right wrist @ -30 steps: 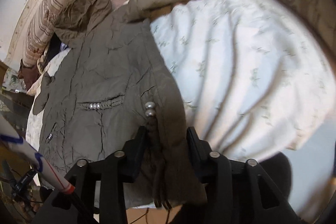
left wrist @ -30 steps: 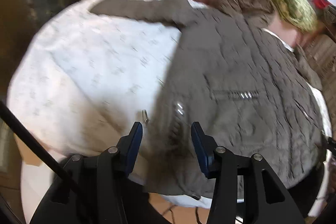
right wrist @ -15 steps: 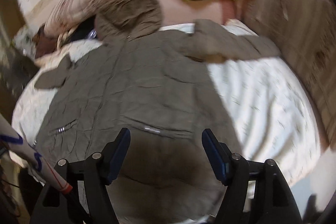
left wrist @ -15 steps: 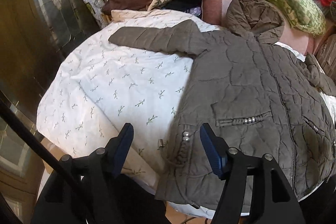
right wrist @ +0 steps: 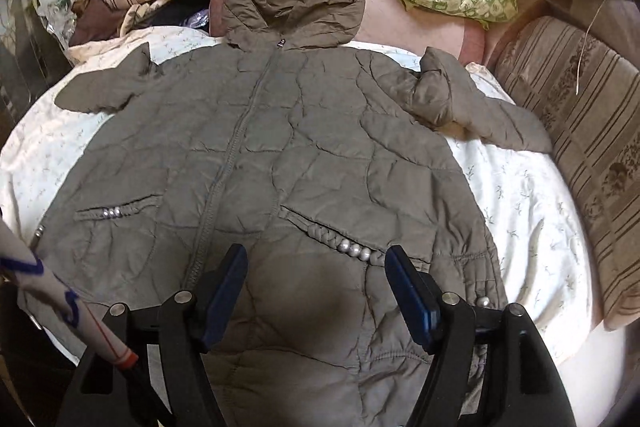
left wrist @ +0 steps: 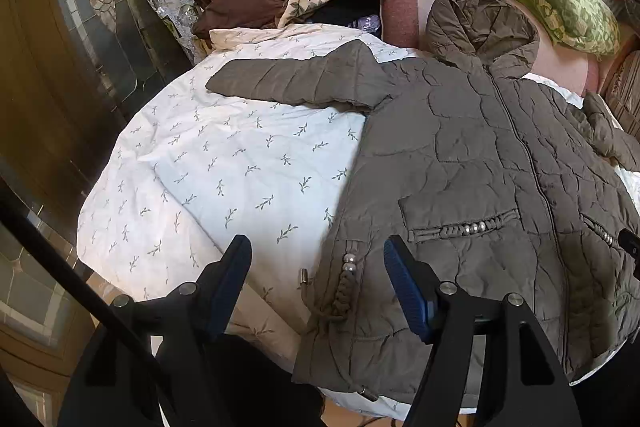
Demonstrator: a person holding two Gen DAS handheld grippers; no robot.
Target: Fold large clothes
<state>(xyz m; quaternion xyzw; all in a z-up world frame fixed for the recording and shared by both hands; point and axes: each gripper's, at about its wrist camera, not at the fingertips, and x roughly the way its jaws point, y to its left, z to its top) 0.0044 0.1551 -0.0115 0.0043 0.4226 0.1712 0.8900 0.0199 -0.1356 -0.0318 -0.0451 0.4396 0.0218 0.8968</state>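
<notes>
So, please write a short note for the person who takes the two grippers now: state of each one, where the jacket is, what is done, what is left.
Left gripper: open, jaws just widened, holding nothing, above the jacket's hem corner.
Right gripper: open, jaws just widened, holding nothing, above the lower front.
Jacket: spread face up on the bed, zipped, hood toward the pillows, both sleeves out to the sides.
Done: jacket laid out flat.
Left: all folds, probably sleeves in first.

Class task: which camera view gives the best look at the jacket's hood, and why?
The right wrist view: the hood sits near the top centre, whole, with its opening facing the camera above the zip. The left wrist view shows the hood off to the upper right, seen at an angle.
</notes>
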